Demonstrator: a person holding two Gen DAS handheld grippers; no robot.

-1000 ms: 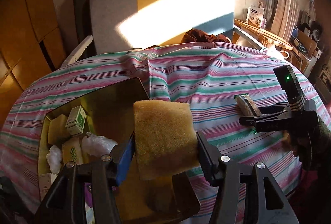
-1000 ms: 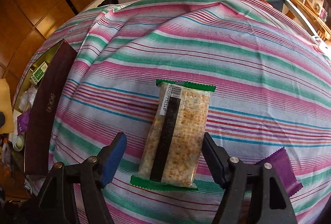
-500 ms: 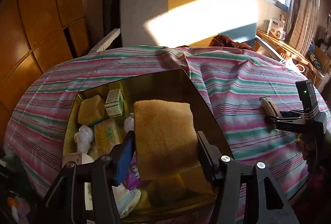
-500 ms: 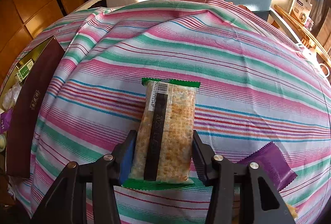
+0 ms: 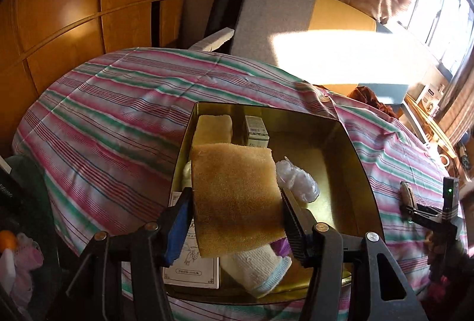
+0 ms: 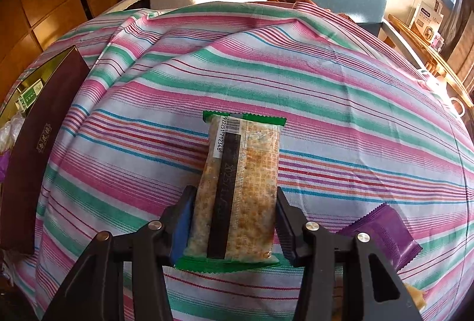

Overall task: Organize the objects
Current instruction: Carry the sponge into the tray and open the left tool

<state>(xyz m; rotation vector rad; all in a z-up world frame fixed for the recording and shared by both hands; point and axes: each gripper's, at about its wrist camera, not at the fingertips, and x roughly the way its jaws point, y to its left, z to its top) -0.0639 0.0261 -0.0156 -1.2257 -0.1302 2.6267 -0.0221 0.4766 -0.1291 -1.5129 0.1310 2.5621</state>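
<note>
Striped tablecloth [image 6: 326,89], pink, green and white, covers the whole table; its far edge meets a grey and yellow chair back [image 5: 284,21], and broad bare cloth lies far and right of the packets.

Gold-lined box [image 5: 352,149], open, sits on the left part of the table; in the right wrist view its dark maroon outer wall [image 6: 38,149] faces the packets, well apart from them. The right half of the box floor is bare; the left half and the near end are filled.

Yellow sponge [image 5: 234,196] is clamped between the pads of the left gripper [image 5: 235,217], above the near-left part of the box, inside the line of its rim.

Cracker packet [image 6: 240,190], green-ended, lies lengthwise on the cloth, near end toward the onlooker; the right gripper [image 6: 234,220] has closed on its near half, both pads pressing its long sides.

White rolled cloth [image 5: 254,270] lies at the box's near edge, below the sponge.

Purple packet [image 6: 382,235] lies on the cloth just right of the right gripper's right finger, close to the table's near edge.

Crumpled clear plastic [image 5: 296,178] lies in the box, just right of the sponge.

Small green-and-white carton [image 5: 256,131] stands at the far end of the box, beside a second yellow sponge [image 5: 211,128].
</note>
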